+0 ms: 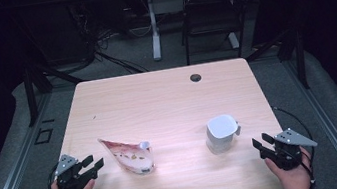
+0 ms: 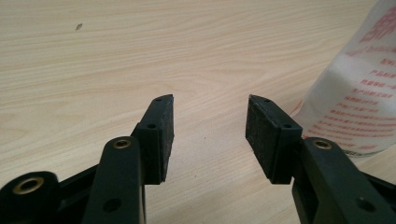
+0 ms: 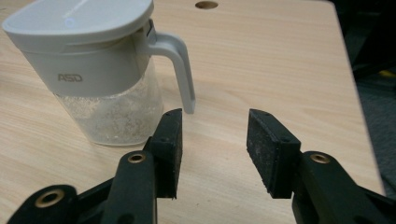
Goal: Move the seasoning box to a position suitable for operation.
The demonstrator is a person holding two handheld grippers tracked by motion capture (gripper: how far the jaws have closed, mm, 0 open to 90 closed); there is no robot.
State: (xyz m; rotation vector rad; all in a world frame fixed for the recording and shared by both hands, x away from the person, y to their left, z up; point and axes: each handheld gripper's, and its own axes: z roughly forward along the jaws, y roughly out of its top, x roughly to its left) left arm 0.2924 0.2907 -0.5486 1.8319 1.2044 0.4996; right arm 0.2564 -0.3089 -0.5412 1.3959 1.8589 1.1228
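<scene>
Spread and empty, left gripper just left of red-printed white plastic pouch; right gripper, likewise spread, right of grey-lidded clear jug.

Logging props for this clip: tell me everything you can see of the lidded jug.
The jug stands upright on the table's right half, ahead of the open right gripper, untouched. Grey-white lid and collar marked ASD, a looped handle toward the gripper, and a clear lower body with a pale grainy residue inside. The lid sits closed.
</scene>
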